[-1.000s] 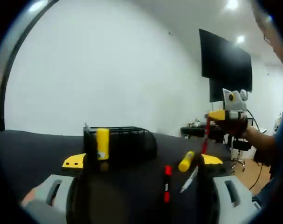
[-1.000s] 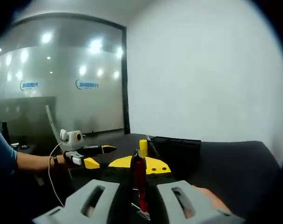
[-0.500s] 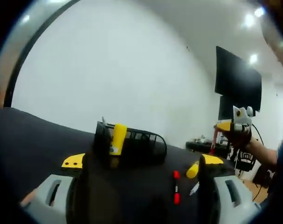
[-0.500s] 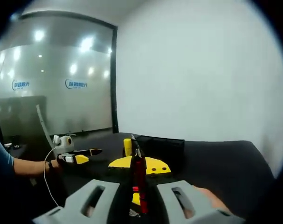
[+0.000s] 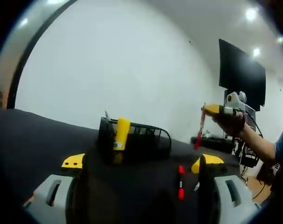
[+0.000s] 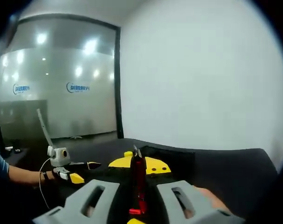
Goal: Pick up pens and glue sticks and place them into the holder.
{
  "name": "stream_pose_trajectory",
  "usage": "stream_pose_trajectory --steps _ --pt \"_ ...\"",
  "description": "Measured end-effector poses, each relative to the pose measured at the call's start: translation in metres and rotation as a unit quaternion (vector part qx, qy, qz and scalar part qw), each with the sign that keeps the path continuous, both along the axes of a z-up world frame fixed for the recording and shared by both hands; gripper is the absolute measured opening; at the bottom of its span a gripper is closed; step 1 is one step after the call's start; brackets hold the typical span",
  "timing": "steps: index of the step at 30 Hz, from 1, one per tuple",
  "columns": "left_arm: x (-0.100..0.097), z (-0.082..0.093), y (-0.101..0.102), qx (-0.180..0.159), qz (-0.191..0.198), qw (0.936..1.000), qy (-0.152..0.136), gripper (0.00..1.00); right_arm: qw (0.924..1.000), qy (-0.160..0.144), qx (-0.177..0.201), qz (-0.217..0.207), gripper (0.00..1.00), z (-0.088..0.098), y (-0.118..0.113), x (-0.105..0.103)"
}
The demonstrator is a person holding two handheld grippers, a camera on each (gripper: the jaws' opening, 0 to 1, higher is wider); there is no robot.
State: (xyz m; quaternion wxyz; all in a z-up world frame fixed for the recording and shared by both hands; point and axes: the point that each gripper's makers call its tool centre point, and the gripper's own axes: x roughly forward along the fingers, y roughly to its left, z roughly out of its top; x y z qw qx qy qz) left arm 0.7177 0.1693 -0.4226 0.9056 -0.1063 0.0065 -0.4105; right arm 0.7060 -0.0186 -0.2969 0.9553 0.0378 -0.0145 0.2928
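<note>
The black mesh holder [image 5: 141,139] stands on the dark table with a yellow glue stick [image 5: 121,134] upright at its near left side. My left gripper [image 5: 141,161] is open and wide, nothing between its yellow tips. On the table lie a red pen [image 5: 180,181], a second yellow glue stick [image 5: 195,166] and a white pen [image 5: 197,186]. My right gripper [image 5: 212,109] hangs to the holder's right, a red pen [image 5: 199,135] dangling from it. In the right gripper view my right gripper [image 6: 139,164] is shut on that red pen [image 6: 139,184], with the holder [image 6: 174,158] just beyond.
The table [image 5: 34,135] is covered in black cloth, with a white wall behind it. A person's hand and sleeve [image 5: 253,142] carry the right gripper. The left gripper [image 6: 84,171] and its cable show low at the left. A dark screen [image 5: 241,72] hangs at the back right.
My right gripper has carried the red pen closer to the holder, which now sits right behind its tips. The left gripper view has shifted slightly; its jaws stay open.
</note>
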Motion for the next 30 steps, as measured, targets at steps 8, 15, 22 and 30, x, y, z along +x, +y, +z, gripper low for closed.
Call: stream_pose_trajectory --steps 8,15,22,30 --pt "-0.001 -0.004 -0.002 0.011 -0.003 0.9999 0.004 0.96 0.9997 -0.002 -0.004 0.024 0.05 0.012 0.032 0.037" --pt "0.0 -0.008 -0.002 0.022 -0.003 0.9997 0.005 0.93 0.9993 -0.005 -0.001 0.036 0.05 0.027 0.052 0.072" --pt "0.002 -0.006 -0.001 0.011 -0.006 0.9999 0.01 0.89 0.9991 -0.008 -0.004 0.041 0.05 0.037 0.066 0.101" --pt "0.006 -0.007 0.001 0.015 -0.006 0.9998 0.011 0.85 0.999 -0.023 -0.007 0.038 0.05 0.049 0.078 0.135"
